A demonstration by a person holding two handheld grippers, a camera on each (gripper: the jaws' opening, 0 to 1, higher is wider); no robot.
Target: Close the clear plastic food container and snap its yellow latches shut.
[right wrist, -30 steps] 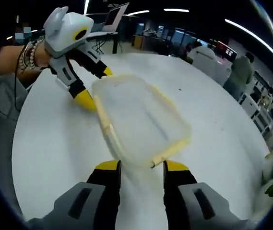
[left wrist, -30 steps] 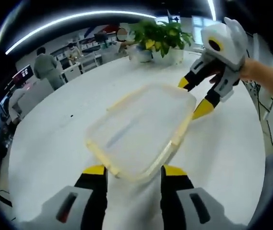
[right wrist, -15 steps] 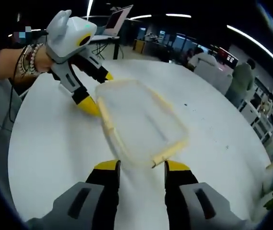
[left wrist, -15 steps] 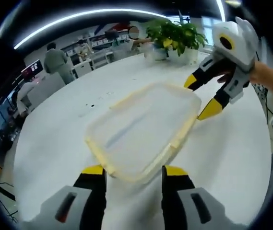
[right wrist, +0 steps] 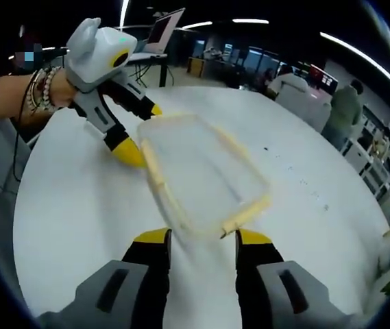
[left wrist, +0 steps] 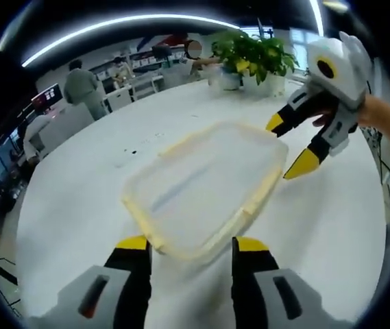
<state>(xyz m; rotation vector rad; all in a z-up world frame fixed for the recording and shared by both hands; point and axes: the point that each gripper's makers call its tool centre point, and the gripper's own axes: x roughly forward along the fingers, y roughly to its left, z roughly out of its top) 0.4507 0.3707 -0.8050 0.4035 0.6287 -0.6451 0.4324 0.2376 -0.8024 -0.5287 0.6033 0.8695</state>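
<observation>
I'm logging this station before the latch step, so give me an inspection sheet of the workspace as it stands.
Surface: round white table, a few small dark specks on it.
Job's things: clear plastic food container lying flat on the table, lid on, yellow latches along its edges; whether they are snapped cannot be told.
Clutter: potted plants at the table's far edge.
Grippers: left hand-held gripper open, jaws straddling one end of the container; right hand-held gripper open, at the opposite end. Neither is clamped on anything.
Cables: nothing seen on the table.
Surroundings: open office with desks, ceiling light strips, people in the background.
</observation>
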